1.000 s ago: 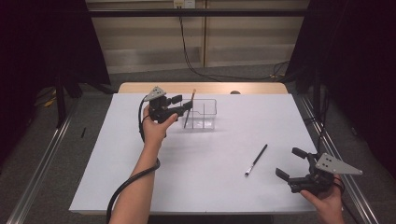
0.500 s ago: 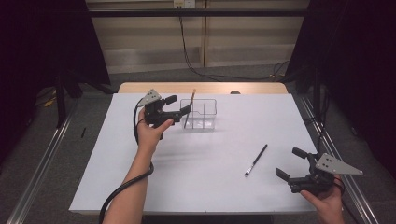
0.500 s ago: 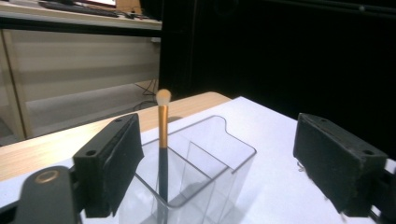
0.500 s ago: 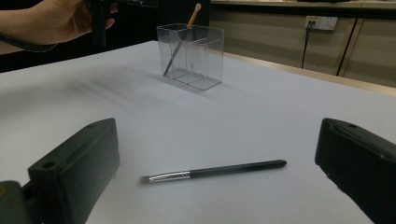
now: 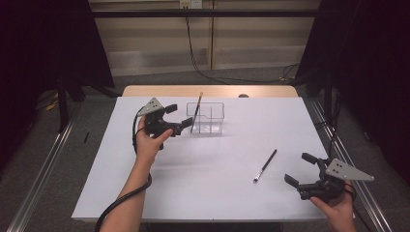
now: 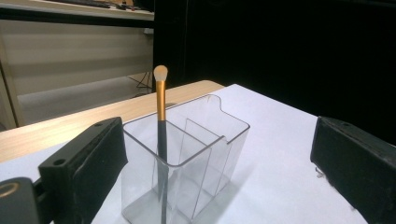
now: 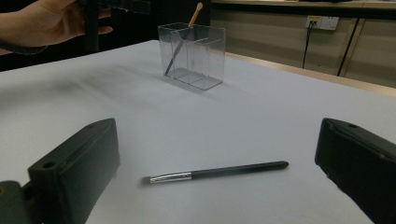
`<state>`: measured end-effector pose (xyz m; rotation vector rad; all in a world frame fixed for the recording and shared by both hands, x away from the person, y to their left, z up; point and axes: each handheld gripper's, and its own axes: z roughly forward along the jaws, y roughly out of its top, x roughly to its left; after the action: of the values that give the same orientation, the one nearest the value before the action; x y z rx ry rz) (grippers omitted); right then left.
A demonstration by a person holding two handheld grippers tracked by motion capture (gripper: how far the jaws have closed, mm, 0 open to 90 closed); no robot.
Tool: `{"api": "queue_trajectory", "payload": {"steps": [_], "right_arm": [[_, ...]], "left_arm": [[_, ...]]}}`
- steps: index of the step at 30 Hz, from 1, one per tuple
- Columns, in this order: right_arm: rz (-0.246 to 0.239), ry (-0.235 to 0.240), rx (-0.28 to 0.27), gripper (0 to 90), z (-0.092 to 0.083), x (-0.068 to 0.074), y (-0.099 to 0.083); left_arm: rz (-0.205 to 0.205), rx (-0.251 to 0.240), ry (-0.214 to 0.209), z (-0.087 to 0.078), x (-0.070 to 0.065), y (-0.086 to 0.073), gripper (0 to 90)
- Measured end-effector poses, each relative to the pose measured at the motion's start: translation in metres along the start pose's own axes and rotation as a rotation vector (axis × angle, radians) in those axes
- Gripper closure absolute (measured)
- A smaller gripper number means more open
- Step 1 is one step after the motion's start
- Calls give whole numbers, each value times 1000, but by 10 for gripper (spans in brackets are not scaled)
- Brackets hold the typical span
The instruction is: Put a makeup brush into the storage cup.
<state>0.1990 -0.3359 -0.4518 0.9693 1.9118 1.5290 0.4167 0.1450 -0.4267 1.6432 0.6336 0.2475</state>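
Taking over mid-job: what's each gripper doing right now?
Left gripper: jaws have just been opening, now open and empty beside the clear organizer, brush inside it.
Right gripper: open, empty, near the black brush.

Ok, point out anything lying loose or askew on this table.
One black brush lies flat on the white table, apart from the clear organizer where the gold-handled brush stands leaning. Nothing looks spilled or broken.
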Motion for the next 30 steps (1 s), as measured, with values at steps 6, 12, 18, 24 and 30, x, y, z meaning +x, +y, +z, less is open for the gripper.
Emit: {"api": "queue_trajectory", "payload": {"steps": [6, 12, 18, 24, 30], "right_arm": [[4, -4, -3, 0, -2, 0, 1], [2, -3, 0, 0, -2, 0, 1], [3, -3, -2, 0, -2, 0, 1], [4, -3, -3, 0, -1, 1, 1], [-1, -1, -2, 0, 0, 1, 1]], "left_arm": [[-16, -6, -20, -6, 0, -2, 7], [12, -5, -44, -12, -4, -4, 1], [20, -2, -39, -20, -5, -7, 2], [11, 9, -23, -32, -1, -13, 1], [13, -2, -33, -44, -3, -15, 2]]}}
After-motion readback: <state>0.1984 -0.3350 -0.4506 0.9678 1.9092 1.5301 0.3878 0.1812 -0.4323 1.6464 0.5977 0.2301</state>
